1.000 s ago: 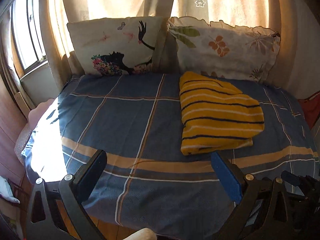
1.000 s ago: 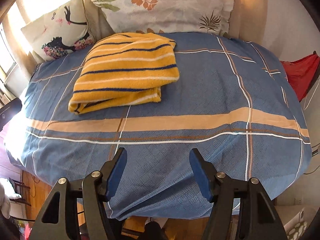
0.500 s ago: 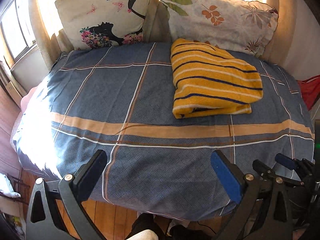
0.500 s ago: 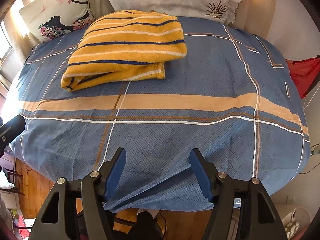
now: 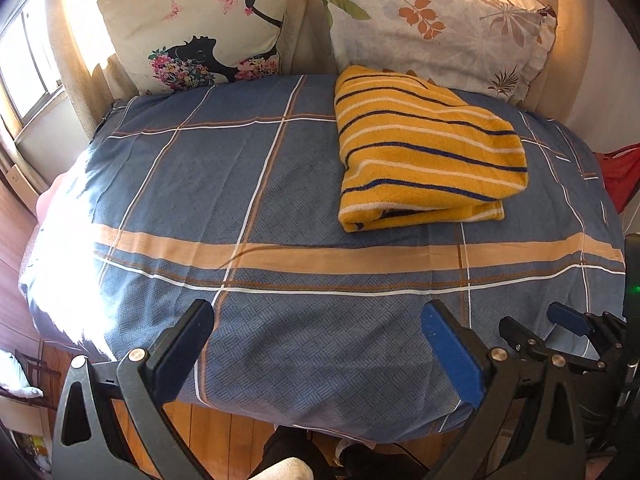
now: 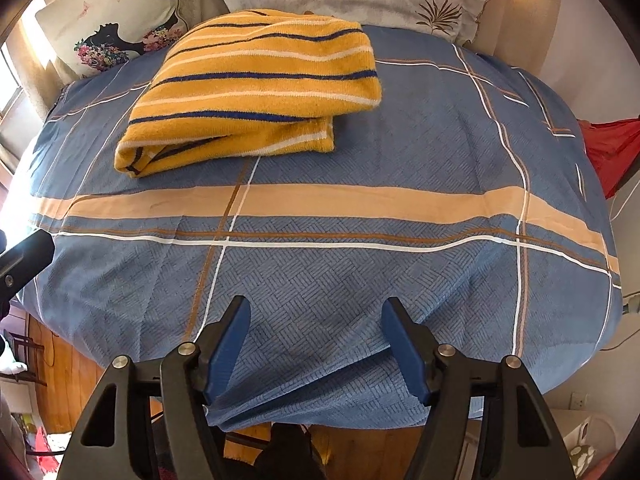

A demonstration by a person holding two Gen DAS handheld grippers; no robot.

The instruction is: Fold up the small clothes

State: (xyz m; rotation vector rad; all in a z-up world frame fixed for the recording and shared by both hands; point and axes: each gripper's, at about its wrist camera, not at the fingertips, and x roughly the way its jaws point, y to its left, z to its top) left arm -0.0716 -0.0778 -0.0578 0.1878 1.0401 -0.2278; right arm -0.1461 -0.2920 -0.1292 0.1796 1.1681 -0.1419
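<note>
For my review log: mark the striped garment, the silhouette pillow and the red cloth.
striped garment [image 6: 256, 76], right wrist view, middle of its folded top layer.
silhouette pillow [image 5: 196, 36], left wrist view, centre of its face.
red cloth [image 6: 604, 152], right wrist view, its visible patch at the bed's edge.

1. One folded yellow terry garment with navy and white stripes [image 5: 428, 152], far right.
2. Two printed cream fabric pillows [image 5: 200, 28], far edge.
3. One blue checked bedsheet [image 5: 280, 184].
4. Two black two-finger grippers with blue pads [image 5: 316, 320], near edge.
</note>
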